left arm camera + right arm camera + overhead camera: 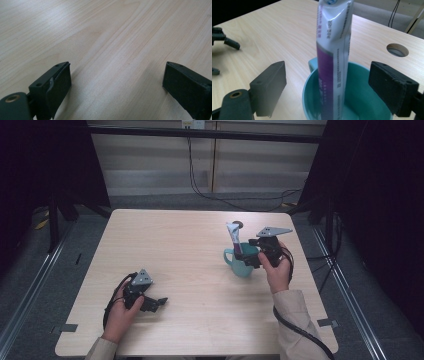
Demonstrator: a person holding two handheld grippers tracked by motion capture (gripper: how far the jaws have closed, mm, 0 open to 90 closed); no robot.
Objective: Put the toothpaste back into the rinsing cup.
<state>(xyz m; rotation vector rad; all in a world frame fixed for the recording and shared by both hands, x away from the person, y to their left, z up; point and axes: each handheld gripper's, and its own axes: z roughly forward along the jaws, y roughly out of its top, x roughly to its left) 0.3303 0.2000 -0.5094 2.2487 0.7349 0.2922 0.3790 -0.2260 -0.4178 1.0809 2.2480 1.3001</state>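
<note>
Right gripper view: tube (pixel 333 50) between open right claw (pixel 334 87) jaws.

A pale wooden table (pixel 175 250) with rounded corners stands on grey carpet (pixel 60 270), and a small round hole (pixel 238 224) is cut into its top near the far edge. Beyond the table a beige panelled wall (pixel 150 165) runs across, with a dark bar (pixel 200 133) along its upper part and black cables (pixel 210 195) hanging down from it to loop over the floor. Dark curtains (pixel 385 195) close off both sides of the table, and metal rails (pixel 30 290) lie on the floor beside it, left and right.
</note>
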